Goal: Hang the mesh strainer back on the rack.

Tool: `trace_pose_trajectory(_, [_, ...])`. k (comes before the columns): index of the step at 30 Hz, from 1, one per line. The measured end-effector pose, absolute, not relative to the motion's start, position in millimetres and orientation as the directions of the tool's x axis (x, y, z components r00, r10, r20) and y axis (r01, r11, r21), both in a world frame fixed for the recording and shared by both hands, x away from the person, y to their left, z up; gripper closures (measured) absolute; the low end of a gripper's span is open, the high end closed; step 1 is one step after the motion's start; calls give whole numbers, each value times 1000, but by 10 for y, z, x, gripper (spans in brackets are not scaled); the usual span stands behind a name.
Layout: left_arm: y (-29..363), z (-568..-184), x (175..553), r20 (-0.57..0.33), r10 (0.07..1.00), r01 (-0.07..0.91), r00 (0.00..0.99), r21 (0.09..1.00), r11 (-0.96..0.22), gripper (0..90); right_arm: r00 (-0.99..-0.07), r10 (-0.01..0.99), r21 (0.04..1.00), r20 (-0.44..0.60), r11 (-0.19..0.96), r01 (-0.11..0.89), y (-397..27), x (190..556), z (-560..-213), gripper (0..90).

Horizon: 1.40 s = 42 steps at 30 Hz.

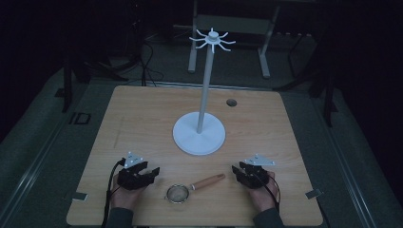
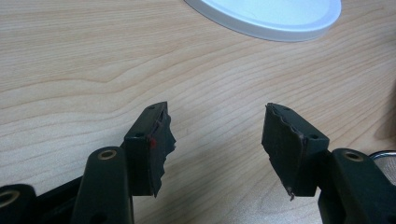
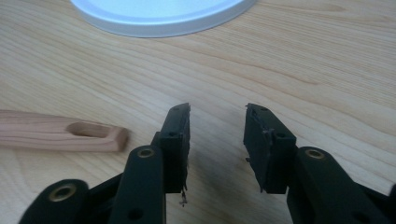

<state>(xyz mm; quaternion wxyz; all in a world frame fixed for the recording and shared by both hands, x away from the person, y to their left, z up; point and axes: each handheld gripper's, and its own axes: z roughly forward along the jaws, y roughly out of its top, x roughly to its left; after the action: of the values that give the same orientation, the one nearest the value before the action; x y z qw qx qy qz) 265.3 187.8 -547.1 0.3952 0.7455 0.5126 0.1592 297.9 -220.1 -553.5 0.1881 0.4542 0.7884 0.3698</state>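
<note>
Small round wire-mesh strainer (image 1: 177, 193), tapered wooden handle with hanging slot, flat on woodgrain tabletop (image 1: 142, 118). Left gripper (image 2: 217, 135) jaws wide, empty. Right gripper (image 3: 217, 135) jaws parted, empty.

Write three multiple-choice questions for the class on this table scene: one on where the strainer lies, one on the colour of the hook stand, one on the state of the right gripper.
1. Where does the strainer lie?
A. On the stand's base
B. On the table between the two grippers
C. Hung from a hook at the top

2. What colour is the hook stand?
A. White
B. Red
C. Black

3. How is the right gripper?
A. Shut on the strainer's wooden handle
B. Shut on the stand's pole
C. Open, with nothing between its jaws

Answers:
1 B, since the high view shows it flat on the wood between the left gripper and the right one.
2 A, since base, pole and hooks are all white.
3 C, since the right gripper view shows bare table between the jaws, with the wooden handle off to the side.
</note>
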Motion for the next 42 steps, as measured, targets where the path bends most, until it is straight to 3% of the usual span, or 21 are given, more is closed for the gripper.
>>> trace_pose_trajectory(21, [1749,-5293,2604,-168,868,623,468,759,-189,440,-475,876,760,81,254,598,-2328,3012,-5421,570])
trace_pose_trajectory(34, [1558,-5112,2665,-145,844,610,516,754,-244,479,-460,887,775,38,264,574,-2429,2974,-5374,646])
trace_pose_trajectory(42, [1344,-4978,2767,-119,810,590,574,746,-309,485,-454,890,777,54,248,579,-2474,2990,-5383,636])
